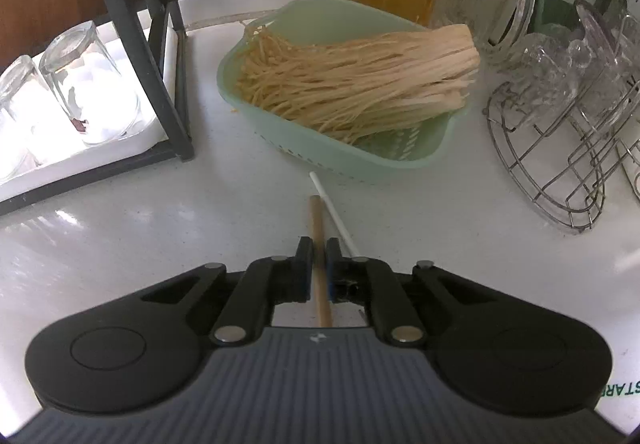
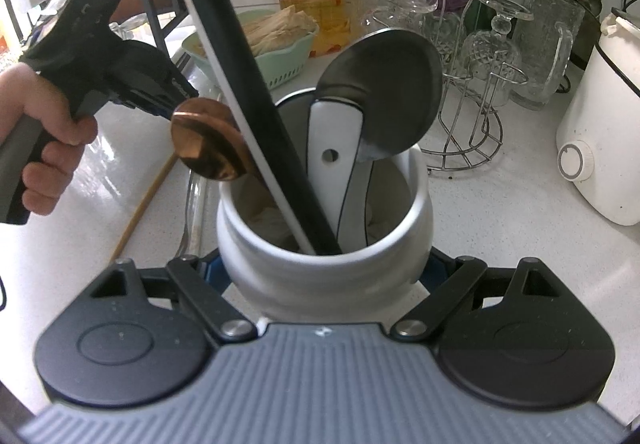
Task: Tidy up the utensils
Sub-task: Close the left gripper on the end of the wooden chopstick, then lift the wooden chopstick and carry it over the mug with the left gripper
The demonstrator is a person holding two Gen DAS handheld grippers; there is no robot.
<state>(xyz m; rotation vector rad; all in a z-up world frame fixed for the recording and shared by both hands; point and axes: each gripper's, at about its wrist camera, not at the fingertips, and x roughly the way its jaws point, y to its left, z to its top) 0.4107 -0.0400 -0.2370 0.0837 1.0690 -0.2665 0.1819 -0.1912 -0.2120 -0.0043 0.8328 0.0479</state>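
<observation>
White kitchen worktop (image 1: 200, 212) crowded with glassware, a green basket (image 1: 432, 148) of dry noodles and one white crock (image 2: 320, 244).

The left gripper (image 1: 319, 260) has its jaws pressed onto one wooden stick (image 1: 316, 220), which runs toward 12 o'clock between them; one white straw (image 1: 332, 208) lies just beside it at 1 o'clock. The right gripper (image 2: 320, 268) has its jaws spread wide around the crock, which holds three utensils: a black handle (image 2: 248, 84), a white handle (image 2: 332, 148) and a steel ladle (image 2: 392, 92). One copper spoon (image 2: 208, 144) sits at its 10 o'clock.
</observation>
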